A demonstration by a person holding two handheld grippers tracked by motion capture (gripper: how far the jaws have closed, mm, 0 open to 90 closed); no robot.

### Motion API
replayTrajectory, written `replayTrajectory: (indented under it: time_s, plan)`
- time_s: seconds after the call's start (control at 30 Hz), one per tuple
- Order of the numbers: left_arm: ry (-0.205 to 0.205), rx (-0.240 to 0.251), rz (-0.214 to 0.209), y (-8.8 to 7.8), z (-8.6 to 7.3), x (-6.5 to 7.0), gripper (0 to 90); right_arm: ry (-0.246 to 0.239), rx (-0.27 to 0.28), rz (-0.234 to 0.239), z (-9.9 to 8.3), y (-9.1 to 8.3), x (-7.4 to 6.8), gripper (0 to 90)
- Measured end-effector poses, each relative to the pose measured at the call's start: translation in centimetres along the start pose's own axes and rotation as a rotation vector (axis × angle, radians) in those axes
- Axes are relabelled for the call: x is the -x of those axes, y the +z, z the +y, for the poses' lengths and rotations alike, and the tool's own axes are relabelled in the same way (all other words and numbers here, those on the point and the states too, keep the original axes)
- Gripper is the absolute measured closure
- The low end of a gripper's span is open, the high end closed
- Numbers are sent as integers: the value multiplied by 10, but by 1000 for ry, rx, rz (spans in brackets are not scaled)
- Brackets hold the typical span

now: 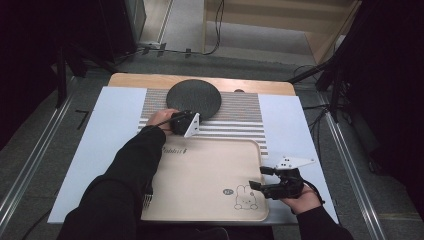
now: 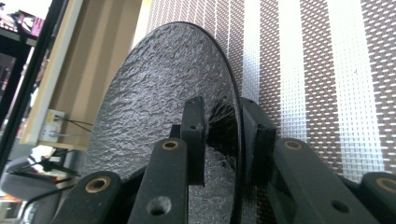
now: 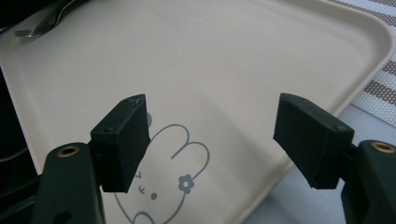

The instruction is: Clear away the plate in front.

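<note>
Hovering nearest, right gripper [image 1: 261, 179] jaws spread wide, gripping nothing, over the rabbit drawing [image 3: 161, 186] at the beige tray's [image 1: 200, 172] near right corner. Lying at the tray's near left edge, a fork [image 3: 44, 23]. Farther out, on the striped placemat [image 1: 240, 117], left gripper [image 1: 179, 116] pinching the near rim of the round black textured plate [image 2: 163, 88], one jaw on each face.

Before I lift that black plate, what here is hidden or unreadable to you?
- Left tongs: in the high view, the hand and grey plate cover their tips.
- Black plate: in the left gripper view, its underside faces away; the pads' contact is unclear.
- Fork: cut off by the right gripper view's edge.
- Tray lettering: too small.
</note>
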State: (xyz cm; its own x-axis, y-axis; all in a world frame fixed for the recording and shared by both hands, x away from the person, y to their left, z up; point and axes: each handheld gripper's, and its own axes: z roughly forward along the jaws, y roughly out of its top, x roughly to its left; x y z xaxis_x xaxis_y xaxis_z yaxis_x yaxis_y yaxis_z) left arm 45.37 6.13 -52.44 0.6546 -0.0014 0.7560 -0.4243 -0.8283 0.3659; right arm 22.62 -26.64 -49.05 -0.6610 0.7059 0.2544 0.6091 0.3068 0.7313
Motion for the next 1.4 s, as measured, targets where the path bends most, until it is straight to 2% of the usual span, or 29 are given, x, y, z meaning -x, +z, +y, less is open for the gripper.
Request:
replayTrajectory:
  time_s: [0.1,0.17,0.27,0.37,0.43,0.5,0.53,0.57,0.63,0.7,0.83,0.87,0.97,1.07,1.13,1.23,1.3,1.4]
  plan:
    - [11,-19,25,2,4,2,756,2,2,-2,0,0,0,249]
    - [-1,-29,24,2,5,2,756,-2,2,-3,-1,-1,-1,249]
    - [13,-42,34,3,7,4,762,-5,-1,-6,-2,-1,-2,249]
    - [57,-71,66,5,12,8,778,-5,-1,-8,-1,-2,-2,250]
    - [110,-92,103,5,15,13,797,-5,3,-7,-1,-2,-2,249]
    - [145,-101,135,5,16,17,814,-4,5,-8,-1,-2,-1,249]
    - [149,-93,145,5,16,19,821,-5,7,-10,-2,-2,-1,249]
    - [170,-111,157,4,18,18,829,-4,8,-10,-2,-2,-1,250]
    - [165,-106,195,2,21,16,856,0,7,-13,-2,-2,0,250]
    - [136,-98,191,0,24,12,870,4,8,-13,-2,-3,0,249]
    - [178,-88,184,-7,26,12,866,2,7,-13,-2,-2,1,249]
    - [168,-71,179,-10,27,11,864,3,7,-13,-2,-2,1,250]
    - [178,-62,172,-20,32,9,852,7,6,-16,-2,-2,2,250]
    - [208,-60,184,-30,39,13,829,7,7,-19,-2,-2,2,250]
    - [211,-40,181,-39,43,16,824,6,10,-23,-2,-3,2,250]
    - [188,-15,171,-52,50,19,824,12,23,-24,-2,-4,3,251]
    - [191,-20,185,-60,56,21,835,15,26,-28,-2,-4,3,251]
    - [178,20,206,-72,64,25,849,13,31,-28,-1,-4,3,251]
